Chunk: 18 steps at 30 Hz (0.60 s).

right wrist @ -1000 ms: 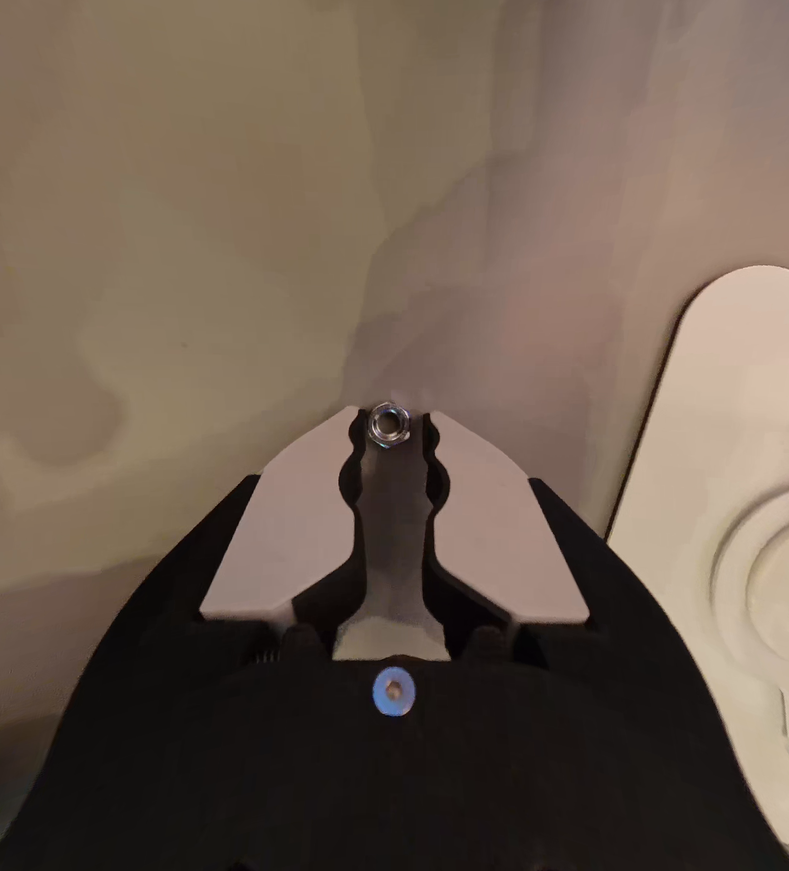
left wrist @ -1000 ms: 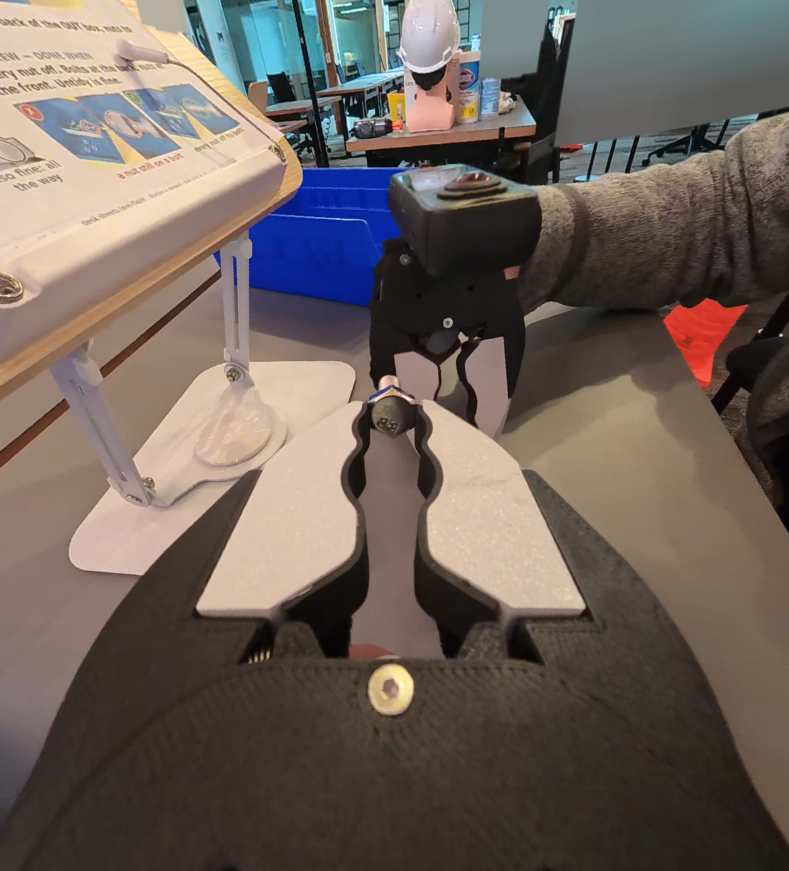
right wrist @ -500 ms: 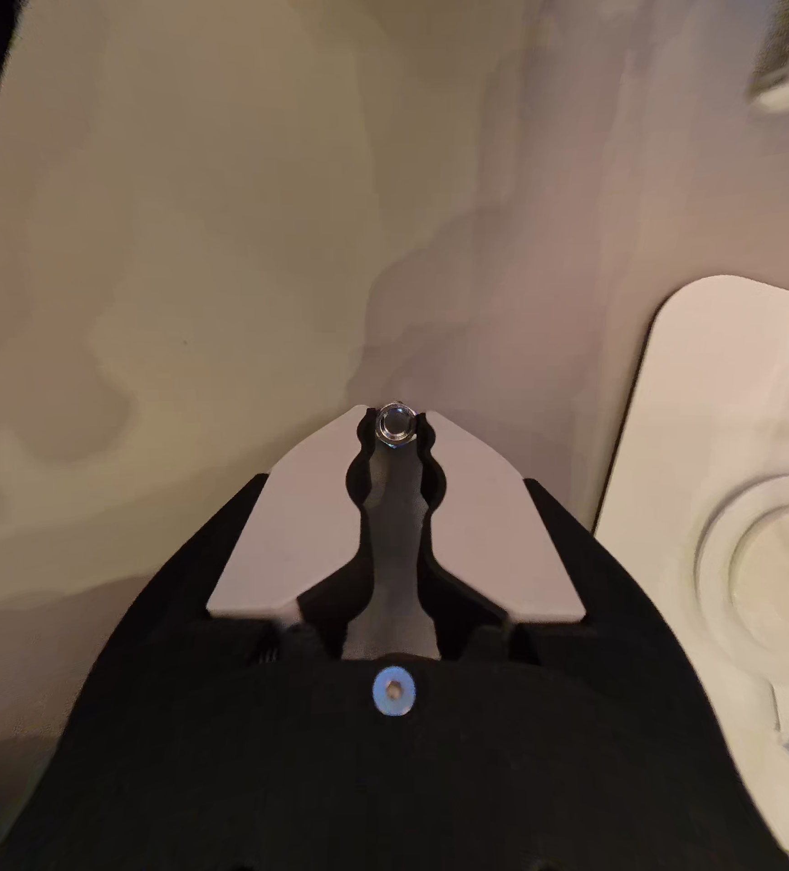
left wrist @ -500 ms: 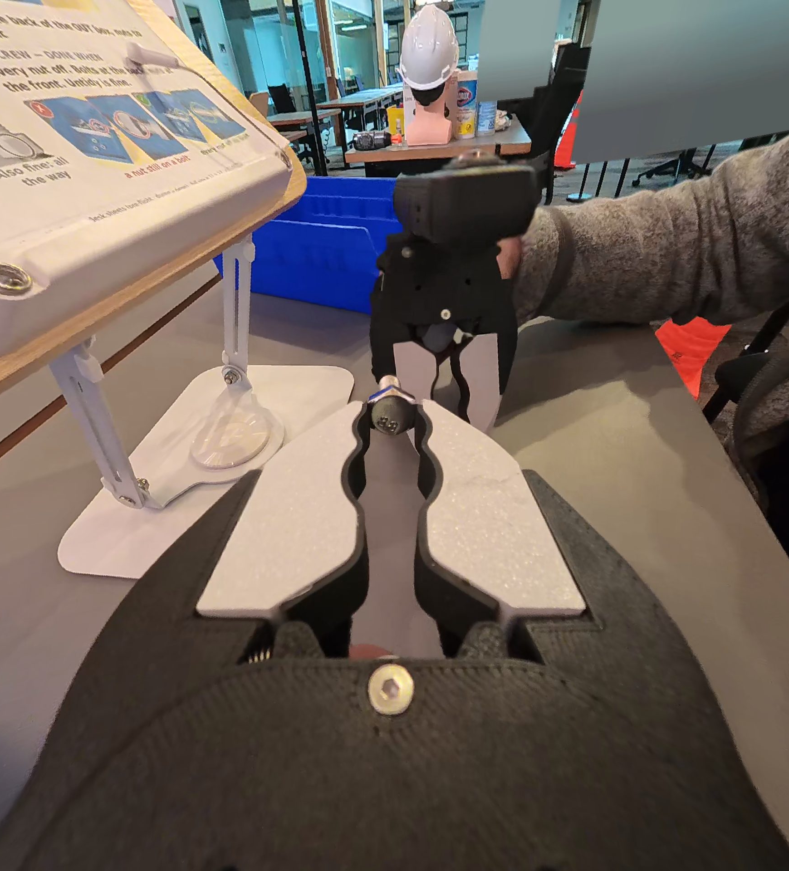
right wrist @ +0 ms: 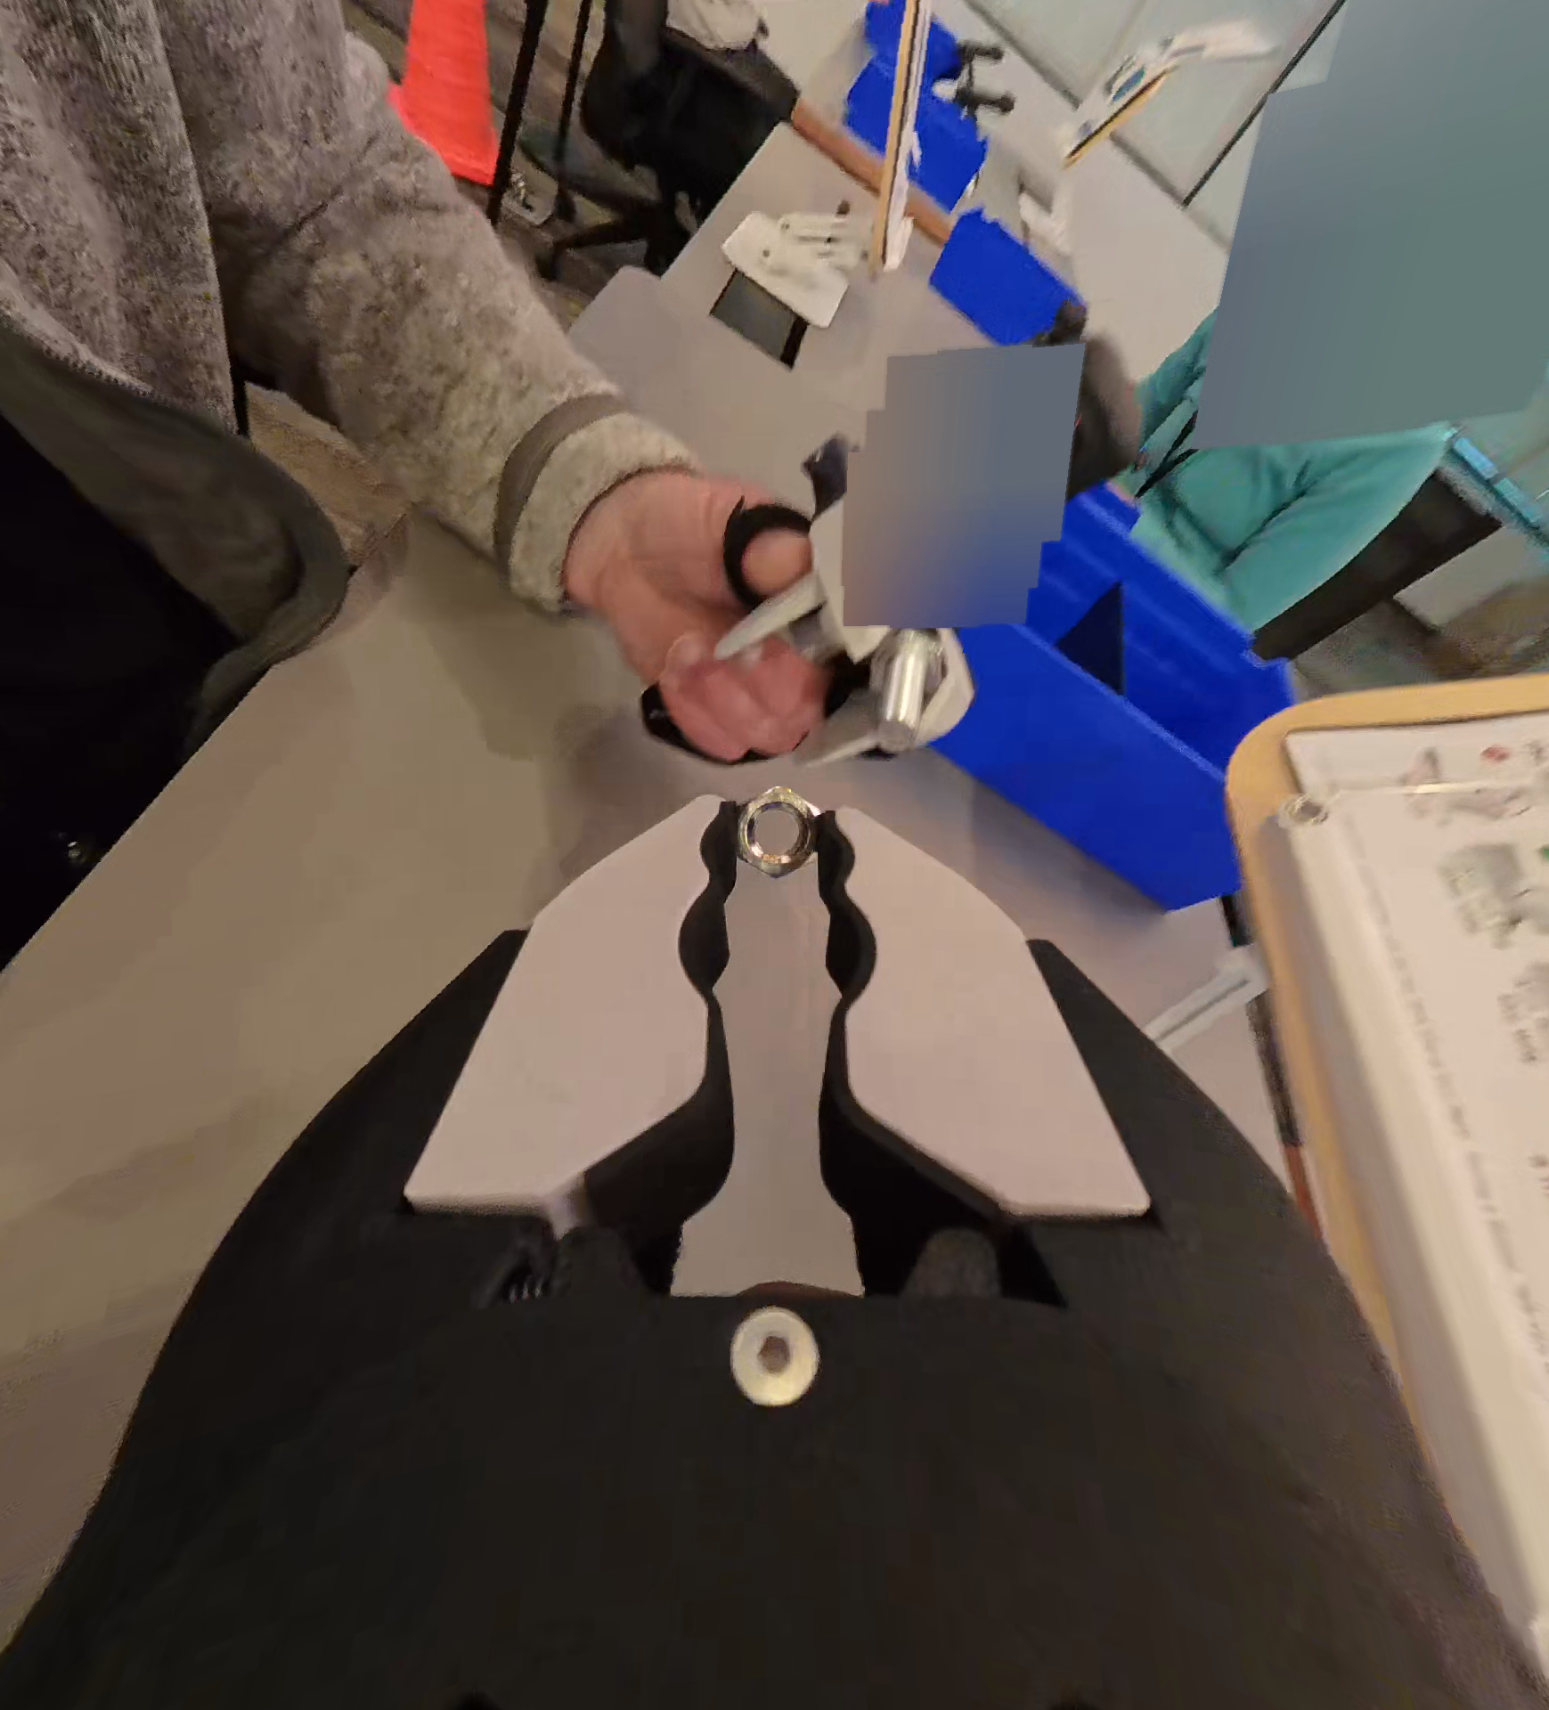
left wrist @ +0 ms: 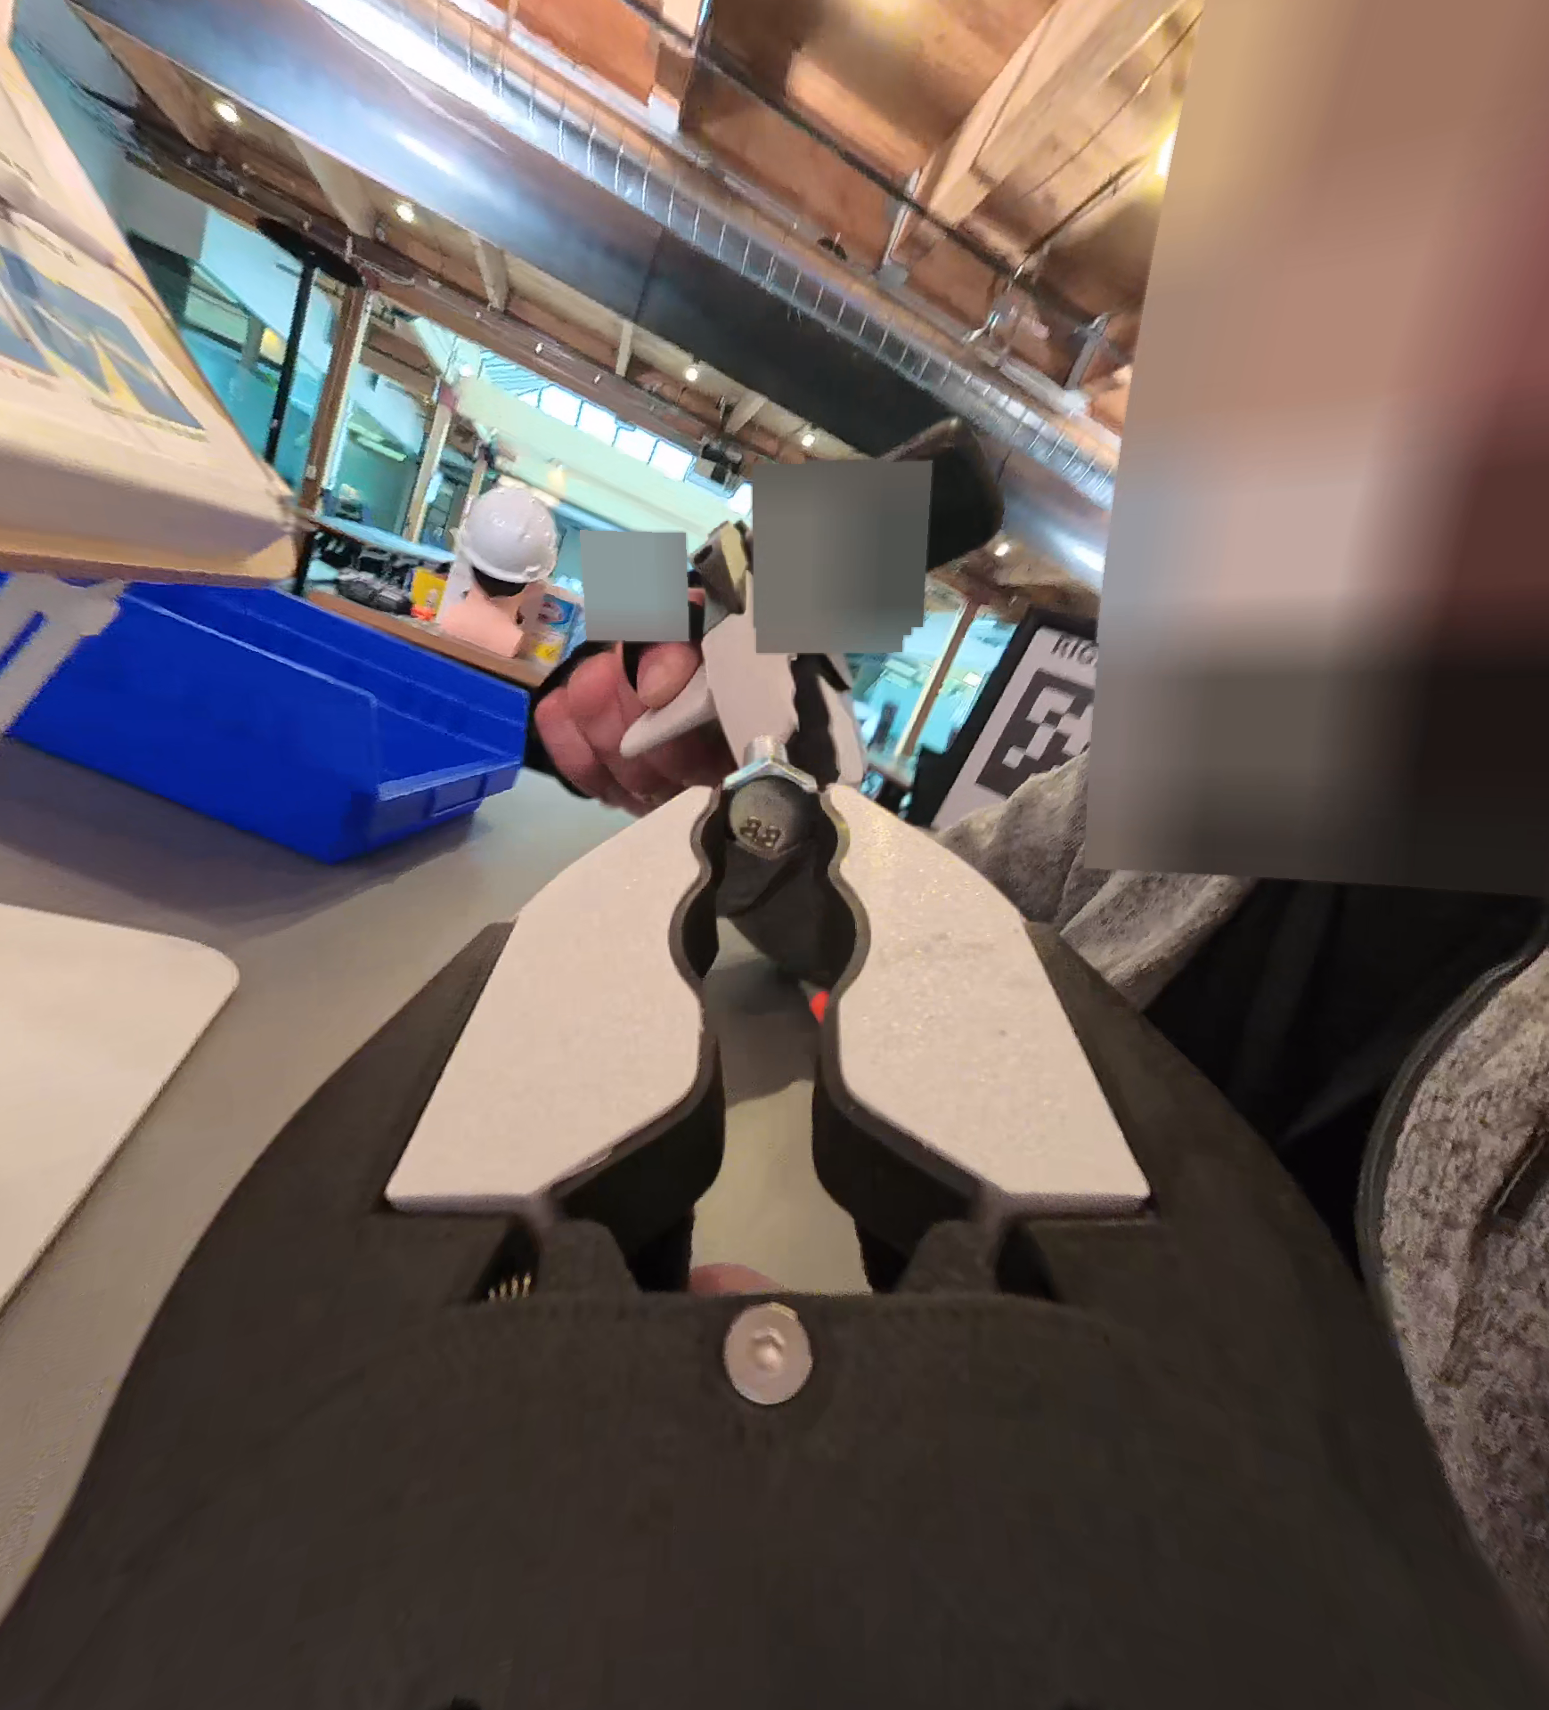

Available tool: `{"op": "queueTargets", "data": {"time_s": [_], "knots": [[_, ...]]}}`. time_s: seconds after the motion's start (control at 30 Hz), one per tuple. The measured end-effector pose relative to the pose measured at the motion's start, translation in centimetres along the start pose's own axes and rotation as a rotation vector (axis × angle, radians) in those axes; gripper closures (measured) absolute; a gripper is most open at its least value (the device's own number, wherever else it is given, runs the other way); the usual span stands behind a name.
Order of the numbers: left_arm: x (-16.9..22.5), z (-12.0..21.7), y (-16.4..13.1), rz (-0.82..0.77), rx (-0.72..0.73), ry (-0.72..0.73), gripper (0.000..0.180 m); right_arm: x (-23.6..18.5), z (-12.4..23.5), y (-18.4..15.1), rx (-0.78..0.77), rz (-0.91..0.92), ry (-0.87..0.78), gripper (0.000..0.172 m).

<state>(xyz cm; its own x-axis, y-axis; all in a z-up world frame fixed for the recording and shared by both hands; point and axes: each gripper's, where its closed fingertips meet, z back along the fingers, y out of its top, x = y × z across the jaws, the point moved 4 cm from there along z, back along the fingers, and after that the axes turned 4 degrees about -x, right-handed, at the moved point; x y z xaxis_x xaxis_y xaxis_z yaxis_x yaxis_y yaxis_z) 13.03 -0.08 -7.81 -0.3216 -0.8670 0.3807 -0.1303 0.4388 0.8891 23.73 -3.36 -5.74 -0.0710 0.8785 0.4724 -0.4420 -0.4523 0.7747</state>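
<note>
Both grippers have lifted off the grey table top since a second ago. Then the left wrist view looked level across the table at the right gripper pointing down; now it tilts up to the ceiling ducts, and the right gripper hangs in the air just past the left one's fingertips. The right wrist view, which showed only table surface and the white stand base, now looks across the table at the left gripper and the hand working it.

The left gripper is closed on the hexagonal head of a silver steel bolt, both pads pressing its sides, as before; the shank points away toward the right gripper. The right gripper is likewise clamped on a silver hexagonal steel nut, its hole facing the camera.

Only the left view shows the bolt head's stamped face and a white hard hat on a far bench. Only the right view shows the bolt's smooth shank from the side, the nut's open bore, and the instruction board from above at the table's right edge. A blue plastic bin stands at the table's far edge in both.
</note>
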Motion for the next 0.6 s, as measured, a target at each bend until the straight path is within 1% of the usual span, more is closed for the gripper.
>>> {"op": "queueTargets", "data": {"time_s": [0.13, 0.3, 0.47, 0.6], "knots": [[0.7, -1.1, -0.3, 0.049, 0.062, -0.078, 0.163, 0.4, 0.8, 1.8, 0.13, -0.01, -0.037, 0.155], [1.5, -2.2, -0.3, 0.093, 0.131, -0.159, 0.163, 0.5, 1.7, 2.8, 0.196, 0.008, -0.06, 0.155], [1.9, -3.0, -0.3, 0.113, 0.149, -0.207, 0.163, 0.3, 1.7, 3.2, 0.206, 0.034, -0.081, 0.155], [1.6, -2.9, -0.4, 0.134, 0.153, -0.197, 0.163, 0.2, 1.4, 3.0, 0.205, 0.045, -0.094, 0.155]]}}
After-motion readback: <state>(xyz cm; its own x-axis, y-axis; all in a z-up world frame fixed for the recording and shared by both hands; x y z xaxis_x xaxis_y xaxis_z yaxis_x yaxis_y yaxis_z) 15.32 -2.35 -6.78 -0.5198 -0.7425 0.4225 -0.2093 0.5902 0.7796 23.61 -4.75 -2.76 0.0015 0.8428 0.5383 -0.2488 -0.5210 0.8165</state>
